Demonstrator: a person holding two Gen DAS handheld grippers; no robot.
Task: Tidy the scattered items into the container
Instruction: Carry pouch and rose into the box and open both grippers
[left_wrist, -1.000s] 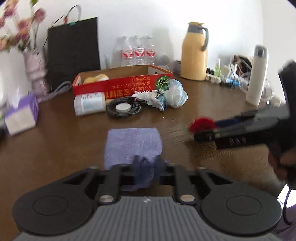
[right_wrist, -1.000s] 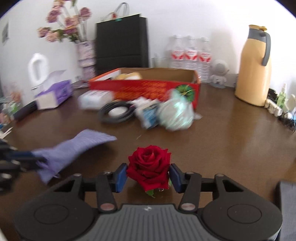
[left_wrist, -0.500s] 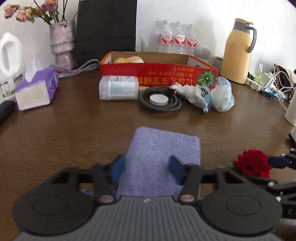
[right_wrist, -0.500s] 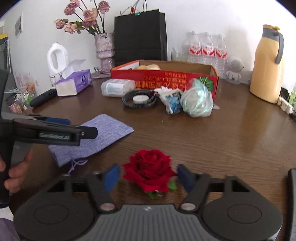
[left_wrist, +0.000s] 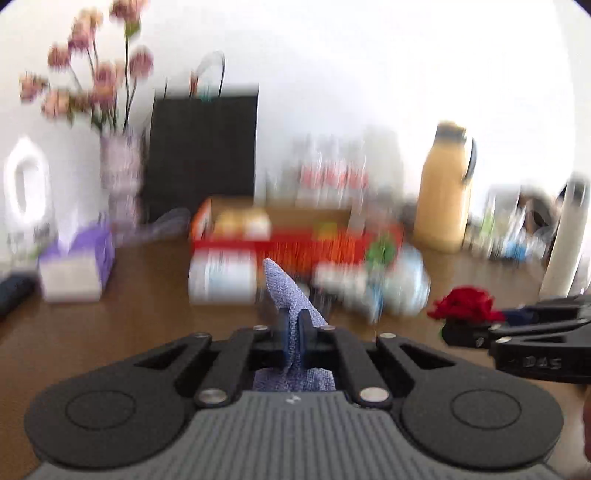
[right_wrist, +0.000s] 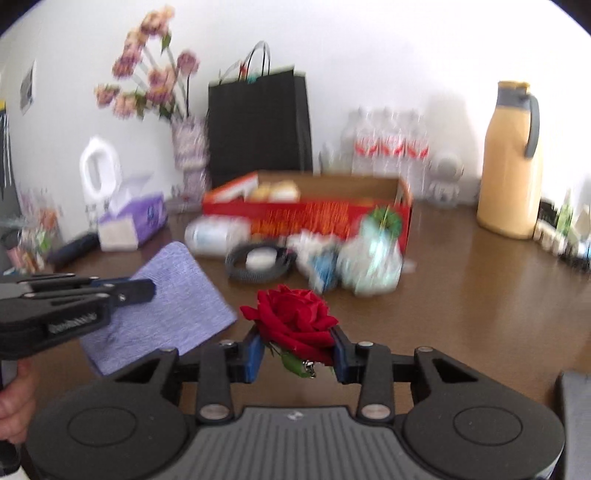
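Lilac-blue woven cloth pouch (left_wrist: 291, 295) pinched edge-on in the left gripper (left_wrist: 294, 334), jaws nearly together on the fabric, the rest standing up past the tips and sagging below them; in the right wrist view spread flat (right_wrist: 173, 299) and lifted off the brown wooden table (right_wrist: 461, 295). Red fabric rose (right_wrist: 293, 319) clamped by its base in the right gripper (right_wrist: 297, 352), blue pads pressed against both sides, bloom upright. Both held near, side by side and apart. Farther back, red open-topped cardboard box (right_wrist: 310, 216) with pale rounded items inside. Just in front: white cylindrical container (right_wrist: 216, 236), black coiled cable (right_wrist: 260, 262), crumpled plastic bags (right_wrist: 365, 262). Yellow thermos jug (right_wrist: 511, 162) far right.
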